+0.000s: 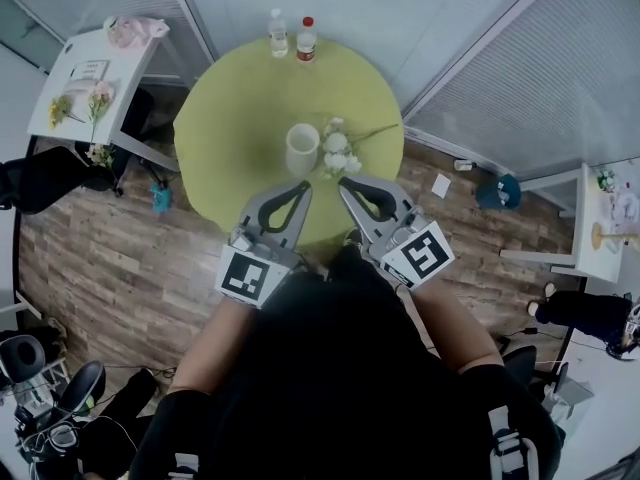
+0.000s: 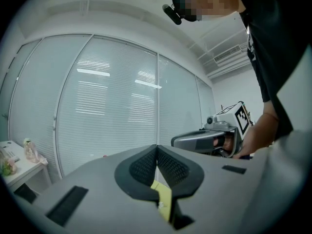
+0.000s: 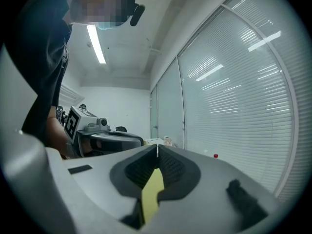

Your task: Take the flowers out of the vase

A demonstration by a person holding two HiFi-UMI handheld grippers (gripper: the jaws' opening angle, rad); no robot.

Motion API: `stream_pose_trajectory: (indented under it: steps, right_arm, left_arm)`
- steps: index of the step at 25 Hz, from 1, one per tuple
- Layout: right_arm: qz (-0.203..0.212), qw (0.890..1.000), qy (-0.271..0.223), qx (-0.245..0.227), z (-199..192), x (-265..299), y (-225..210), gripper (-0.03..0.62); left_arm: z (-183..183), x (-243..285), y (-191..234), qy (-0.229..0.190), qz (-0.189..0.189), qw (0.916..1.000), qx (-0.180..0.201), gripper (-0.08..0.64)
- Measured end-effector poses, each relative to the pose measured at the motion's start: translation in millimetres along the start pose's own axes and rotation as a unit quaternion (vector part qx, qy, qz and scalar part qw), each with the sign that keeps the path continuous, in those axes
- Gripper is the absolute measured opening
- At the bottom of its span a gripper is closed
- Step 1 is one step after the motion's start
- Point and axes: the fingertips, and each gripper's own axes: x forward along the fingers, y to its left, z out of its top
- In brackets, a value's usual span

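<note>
The flowers lie on their side on the round yellow-green tabletop, just beside the upright white vase. Their white heads are nearest you and a green stem points away toward the right edge.

Your left gripper and right gripper hang over the near rim. Each has its jaws pressed together with nothing between them, and they point roughly level toward the vase.

At the far edge of the tabletop stand two small bottles, one with a red cap. The table sits on a wood-plank floor. Glass walls with pale blinds close the room behind it. A white side table at the far left carries more flowers.
</note>
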Motion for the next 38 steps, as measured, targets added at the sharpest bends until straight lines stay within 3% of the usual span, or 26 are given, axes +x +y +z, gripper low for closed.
stream_pose_trajectory:
  steps: [15,38]
  right_arm:
    - [-0.011,1.000,-0.009,-0.007,15,16,36,0.018]
    - [-0.011,1.000,-0.008,0.001,6,7,51,0.017]
  left_arm:
    - [14,-35,7,-0.011,-0.016,0.9998,0.005,0.012]
    - [1,-47,-4,-0.008,-0.013,0.9999,-0.003,0.012]
